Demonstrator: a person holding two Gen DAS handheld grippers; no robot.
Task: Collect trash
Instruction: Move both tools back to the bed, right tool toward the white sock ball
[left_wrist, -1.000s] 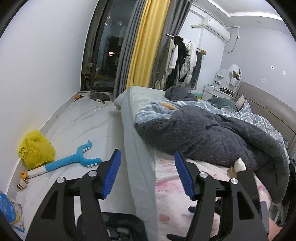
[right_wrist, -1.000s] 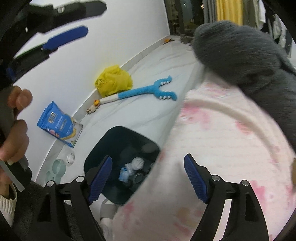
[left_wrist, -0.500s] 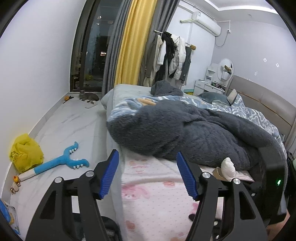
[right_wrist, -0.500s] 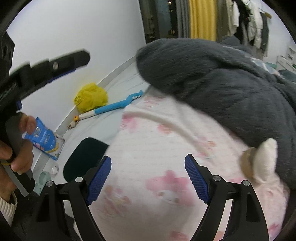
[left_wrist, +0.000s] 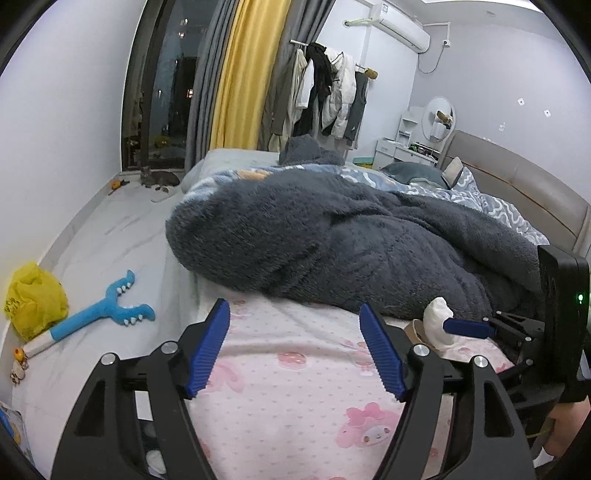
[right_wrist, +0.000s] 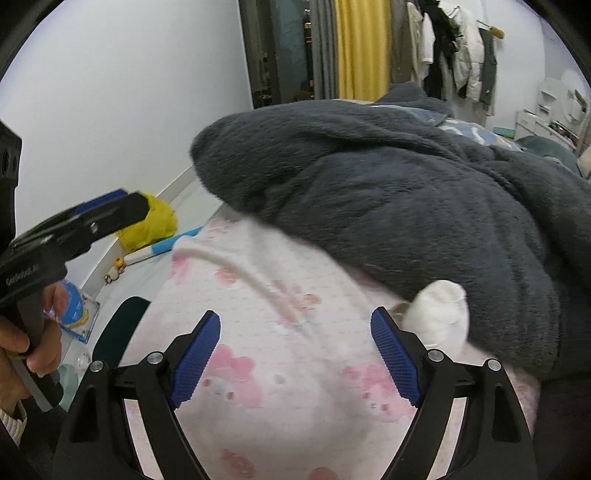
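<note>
**Both grippers held wide over the bed, white wad at the blanket's edge**

Left wrist view is filled mostly by the bed, where a pink cartoon-print sheet (left_wrist: 295, 376) covers the lower centre of the frame and a thick dark grey fleece blanket (left_wrist: 332, 240) is heaped across the middle. On the pale floor at the left of the frame a crumpled yellow plastic bag (left_wrist: 35, 299) is seen against the wall, with a blue and white forked plush toy (left_wrist: 107, 314) lying just beside it.

The left gripper (left_wrist: 293, 349) is held over the pink sheet; its blue-padded jaws have just been opening and stand apart, with only bedding seen between them. The right gripper (left_wrist: 467, 328) is seen at the right edge of the same frame, one blue pad reaching in beside the trash.

In the right wrist view the right gripper's jaws are likewise spread wide, nothing being clamped, and the left gripper is seen at the left edge, held by a hand (right_wrist: 26, 343). A dark bin rim (right_wrist: 118, 328) shows at lower left, past the bed's edge.

The crumpled white tissue wad (right_wrist: 439, 314) lies on the pink sheet against the lower edge of the grey blanket, just above and to the right of the right gripper's right-hand pad; whether it is touched cannot be told. A small tan scrap (left_wrist: 415, 330) lies beside it.
</note>
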